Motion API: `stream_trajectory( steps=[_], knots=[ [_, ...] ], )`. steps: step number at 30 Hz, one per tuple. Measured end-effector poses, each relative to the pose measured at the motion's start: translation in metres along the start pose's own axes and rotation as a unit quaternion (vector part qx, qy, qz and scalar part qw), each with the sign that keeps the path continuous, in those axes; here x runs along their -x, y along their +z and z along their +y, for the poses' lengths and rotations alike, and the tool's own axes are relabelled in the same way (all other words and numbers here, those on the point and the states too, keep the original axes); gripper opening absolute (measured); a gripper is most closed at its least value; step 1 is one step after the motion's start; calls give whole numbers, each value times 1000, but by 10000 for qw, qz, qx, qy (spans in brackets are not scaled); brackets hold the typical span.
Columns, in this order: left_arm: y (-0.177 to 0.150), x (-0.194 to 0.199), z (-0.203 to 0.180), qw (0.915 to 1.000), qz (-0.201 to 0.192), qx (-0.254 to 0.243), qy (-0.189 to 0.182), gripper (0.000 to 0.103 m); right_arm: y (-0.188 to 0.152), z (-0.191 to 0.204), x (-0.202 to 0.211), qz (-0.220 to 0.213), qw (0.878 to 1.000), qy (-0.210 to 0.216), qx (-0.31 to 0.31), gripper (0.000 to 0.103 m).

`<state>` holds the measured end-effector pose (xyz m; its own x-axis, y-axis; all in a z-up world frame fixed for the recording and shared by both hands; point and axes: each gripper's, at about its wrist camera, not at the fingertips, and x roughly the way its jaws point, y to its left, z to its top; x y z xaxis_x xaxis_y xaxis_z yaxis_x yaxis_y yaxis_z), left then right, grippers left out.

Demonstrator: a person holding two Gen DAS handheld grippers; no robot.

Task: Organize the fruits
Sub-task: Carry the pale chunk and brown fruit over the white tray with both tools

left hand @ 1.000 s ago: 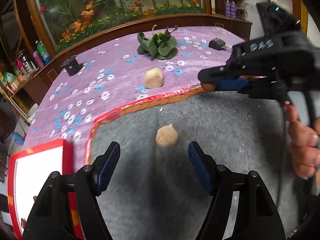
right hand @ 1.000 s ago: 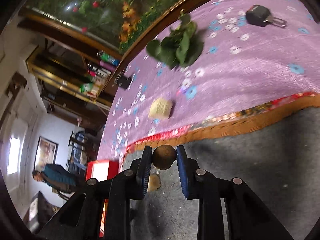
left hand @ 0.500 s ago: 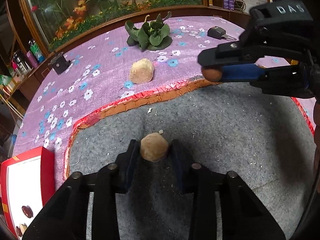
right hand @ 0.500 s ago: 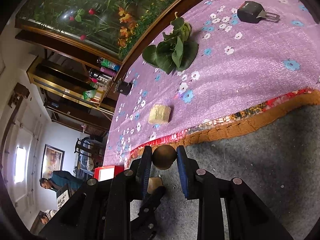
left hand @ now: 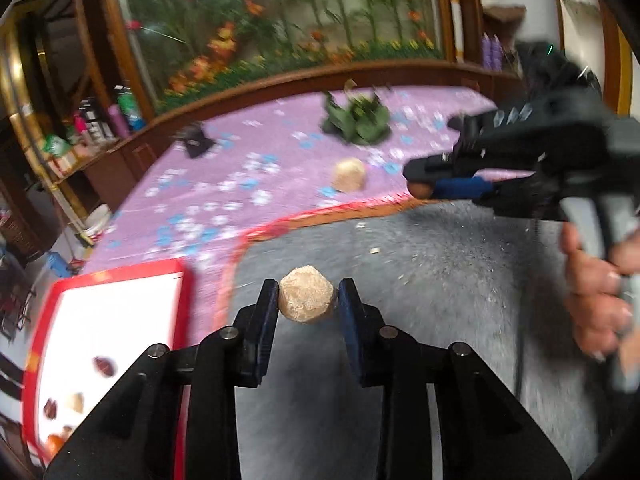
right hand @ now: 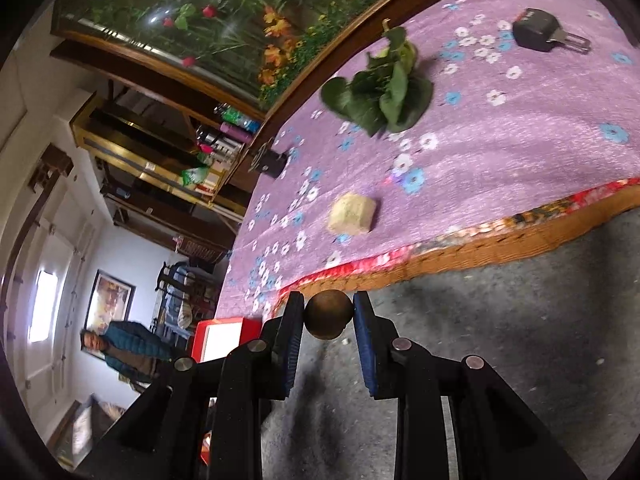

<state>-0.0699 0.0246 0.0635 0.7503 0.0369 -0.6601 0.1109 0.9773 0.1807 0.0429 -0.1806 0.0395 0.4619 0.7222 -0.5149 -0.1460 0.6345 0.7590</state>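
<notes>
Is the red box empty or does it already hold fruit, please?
Not empty: the red box already holds several small pieces on its white floor, dark and pale ones. Blur hides what they are.

No text, label, brand, number or sign can be read in either view. In the left wrist view, pale markings run along the top of the right hand-held gripper (left hand: 420, 190), up and to the right of the left hand-held gripper (left hand: 307, 300), but motion blur smears them past reading. The bottles on the shelf (right hand: 224, 140) are too small to make out.
</notes>
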Motion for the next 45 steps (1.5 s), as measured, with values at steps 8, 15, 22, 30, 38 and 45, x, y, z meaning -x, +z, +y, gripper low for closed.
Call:
stream_trajectory(
  steps=[8, 15, 22, 30, 38, 45],
  knots=[
    [-46, 80, 77, 9953, -463, 486, 698, 28, -25, 26, -20, 369, 9980, 487, 185, 25],
    [-59, 105, 153, 9795, -742, 1040, 1559, 28, -78, 122, -54, 935, 9857, 1012, 967, 25],
    [-80, 98, 187, 9725, -631, 1323, 1812, 28, -140, 195, -106, 1485, 9675, 1273, 1603, 25],
    [-90, 97, 207, 9656, -579, 1471, 2063, 28, -167, 206, -134, 1687, 9612, 849, 2011, 25],
    [-103, 85, 223, 9613, -423, 1666, 2153, 28, -179, 212, -145, 1700, 9560, 578, 2320, 25],
    [-104, 83, 229, 9600, -395, 1688, 2197, 28, -186, 218, -143, 1643, 9545, 567, 2421, 25]
  ],
)
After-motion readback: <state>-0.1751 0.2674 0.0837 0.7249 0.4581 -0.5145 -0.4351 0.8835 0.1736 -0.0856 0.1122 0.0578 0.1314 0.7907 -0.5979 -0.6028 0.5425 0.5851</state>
